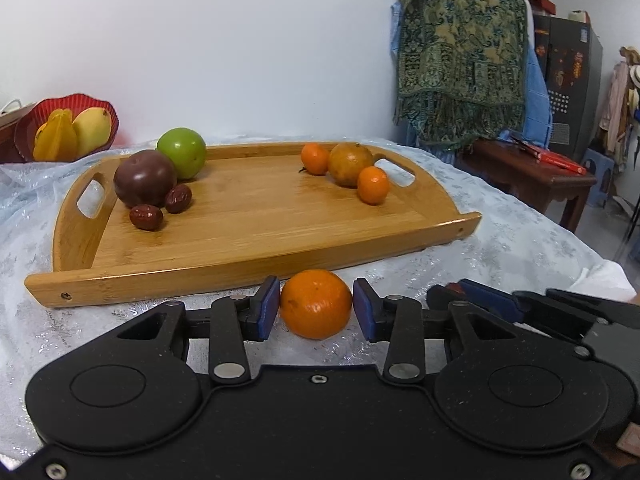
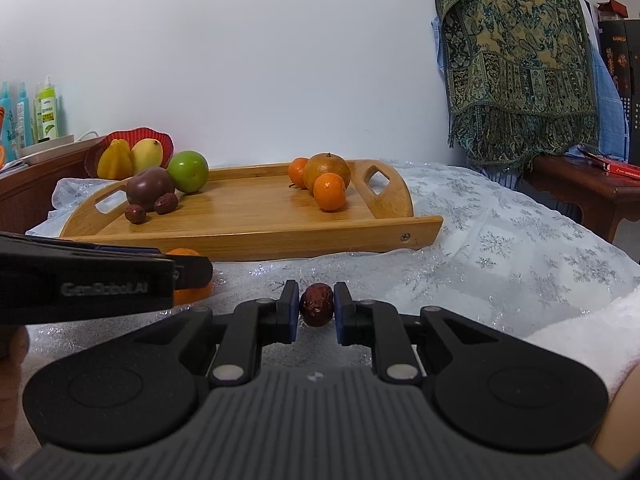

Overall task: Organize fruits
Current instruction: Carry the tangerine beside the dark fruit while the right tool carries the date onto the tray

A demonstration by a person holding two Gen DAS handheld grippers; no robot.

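Note:
An orange tangerine (image 1: 316, 305) sits on the lace cloth just before the tray's front rail, and my left gripper (image 1: 316, 300) is shut on it, blue pads (image 1: 269, 308) pressing both sides. My right gripper (image 2: 317, 305) is shut on a wrinkled red date (image 2: 317, 307) low over the cloth. The wooden tray (image 1: 260, 216) holds a purple fruit (image 1: 145, 178), a green fruit (image 1: 182, 153) and two dates (image 1: 146, 217) at its left end. Two tangerines (image 1: 373, 185) and a larger orange (image 1: 350, 163) lie at its right end. The two grippers are side by side.
A red bowl (image 1: 96, 104) with a starfruit and a mango stands behind the tray's left end. Bottles (image 2: 46, 108) line a shelf at far left. At the right are a dark wooden side table (image 1: 532, 176) and a hanging patterned shawl (image 1: 460, 52).

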